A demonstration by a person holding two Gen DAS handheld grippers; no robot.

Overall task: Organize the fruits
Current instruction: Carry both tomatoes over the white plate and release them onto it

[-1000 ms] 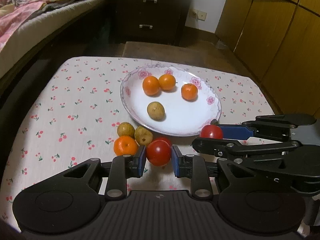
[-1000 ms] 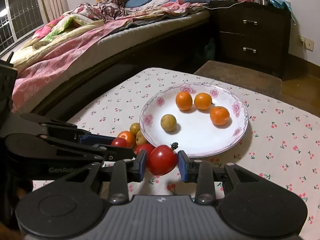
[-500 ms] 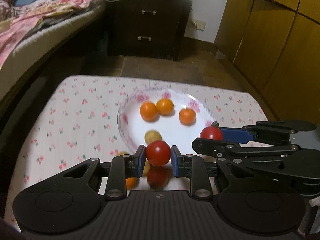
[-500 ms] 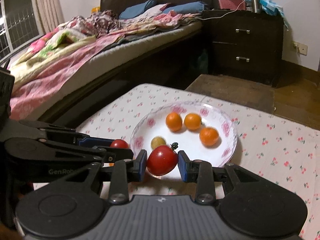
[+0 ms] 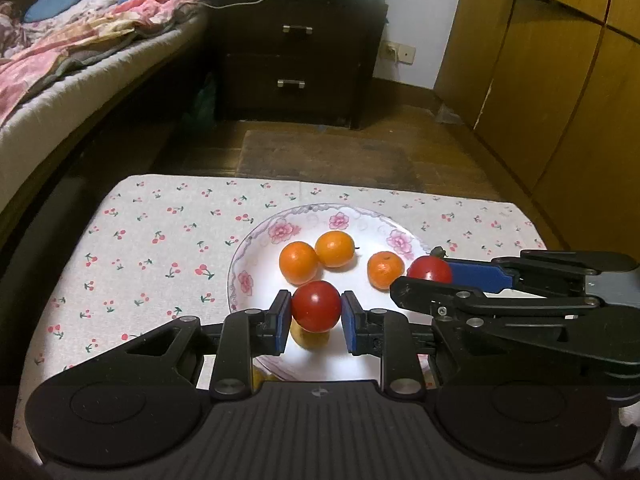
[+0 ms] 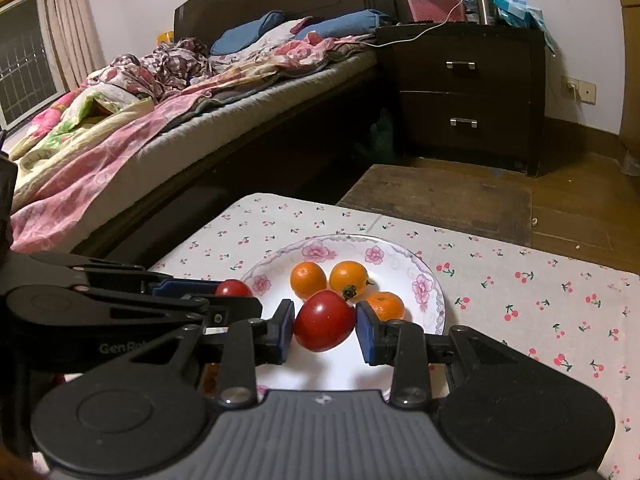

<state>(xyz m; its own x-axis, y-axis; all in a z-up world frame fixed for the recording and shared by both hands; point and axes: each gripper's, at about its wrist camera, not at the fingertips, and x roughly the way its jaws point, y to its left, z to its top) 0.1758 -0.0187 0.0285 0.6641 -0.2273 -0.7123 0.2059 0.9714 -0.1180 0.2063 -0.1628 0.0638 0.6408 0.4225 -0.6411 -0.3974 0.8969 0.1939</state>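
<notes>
My left gripper (image 5: 316, 316) is shut on a round red tomato (image 5: 316, 311), held above the near part of a white plate (image 5: 256, 246) with a pink-flower rim. Three oranges (image 5: 298, 262) lie on the plate, and a yellowish fruit (image 5: 310, 339) shows just under the tomato. My right gripper (image 6: 325, 326) is shut on a larger red tomato (image 6: 325, 320) with a green stem, also over the plate (image 6: 434, 294) and close to its oranges (image 6: 349, 278). Each view shows the other gripper beside it: the right gripper (image 5: 424, 277) and the left gripper (image 6: 229, 294).
The plate stands on a low table with a cherry-print cloth (image 5: 160, 248). Its far edge drops to a wooden floor. A bed (image 6: 120, 136) runs along the left, a dark nightstand (image 6: 468, 96) stands behind, and wooden wardrobe doors (image 5: 560, 100) are on the right.
Both grippers lifted their tomatoes off the cloth and carried them forward over the plate. The loose fruits by the plate's near rim have dropped out of sight under the grippers.
</notes>
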